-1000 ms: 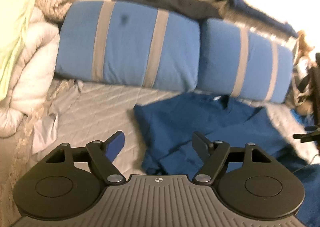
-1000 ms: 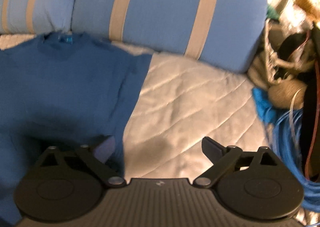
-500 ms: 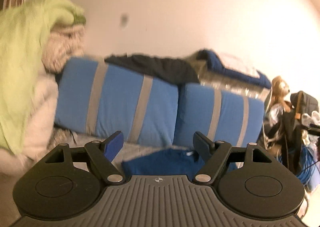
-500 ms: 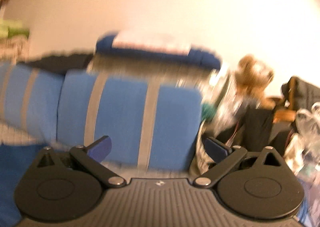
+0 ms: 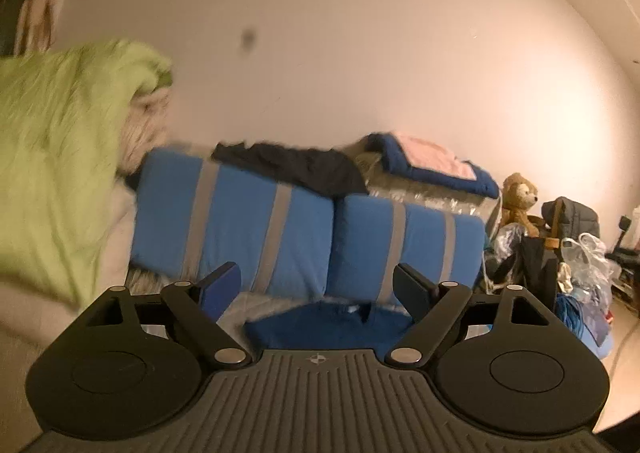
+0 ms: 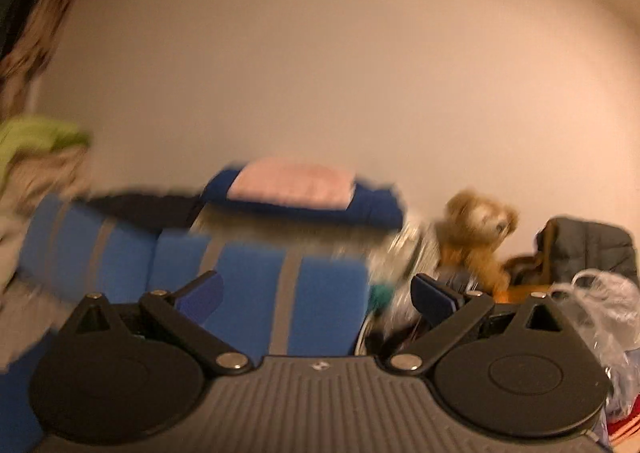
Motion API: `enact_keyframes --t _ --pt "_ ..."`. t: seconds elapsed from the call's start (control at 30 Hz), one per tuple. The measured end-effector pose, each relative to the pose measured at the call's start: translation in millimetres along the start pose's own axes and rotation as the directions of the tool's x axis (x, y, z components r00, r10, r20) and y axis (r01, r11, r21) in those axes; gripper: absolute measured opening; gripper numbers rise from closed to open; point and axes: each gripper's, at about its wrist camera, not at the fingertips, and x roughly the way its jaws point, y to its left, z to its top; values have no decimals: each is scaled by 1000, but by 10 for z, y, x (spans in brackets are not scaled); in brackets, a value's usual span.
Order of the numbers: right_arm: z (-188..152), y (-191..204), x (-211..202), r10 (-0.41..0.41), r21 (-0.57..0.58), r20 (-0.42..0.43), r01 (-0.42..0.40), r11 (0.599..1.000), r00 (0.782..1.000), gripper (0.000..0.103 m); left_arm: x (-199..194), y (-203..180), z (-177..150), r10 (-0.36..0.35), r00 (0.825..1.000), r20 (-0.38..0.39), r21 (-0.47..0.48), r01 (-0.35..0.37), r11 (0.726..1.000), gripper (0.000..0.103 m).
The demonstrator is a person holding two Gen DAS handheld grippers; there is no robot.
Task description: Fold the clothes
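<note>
A dark blue shirt [image 5: 320, 327] lies on the bed just beyond my left gripper [image 5: 316, 285]; only its collar end shows above the gripper body. The left gripper is open and empty, raised and pointing at the wall. My right gripper [image 6: 316, 293] is also open and empty, raised and level; a strip of the blue shirt [image 6: 16, 389] shows at its lower left. The right wrist view is blurred.
Two blue pillows with grey stripes [image 5: 240, 229] [image 6: 256, 293] lean against the wall, with dark clothing [image 5: 296, 165] and a blue-pink blanket [image 5: 432, 161] on top. A green blanket pile [image 5: 56, 157] stands left. A teddy bear [image 5: 518, 201] and bags [image 5: 576, 253] crowd the right.
Both grippers have tilted up from looking down at the shirt on the bed to facing the wall and pillows. Both stay open and empty.
</note>
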Motion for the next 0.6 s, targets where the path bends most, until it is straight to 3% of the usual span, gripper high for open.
enact_keyframes --t 0.13,0.37,0.6 --pt "-543 97 -129 77 -5 -124 -78 997 989 103 41 73 -344 -8 999 -45 -40 6 999 84" --pt "-1435 368 -155 196 144 -247 -164 976 949 103 121 198 -940 -27 992 -124 -108 14 994 84" --pt "-2109 638 40 346 305 -351 -243 921 870 103 330 332 -1390 -72 972 -225 -154 37 987 84"
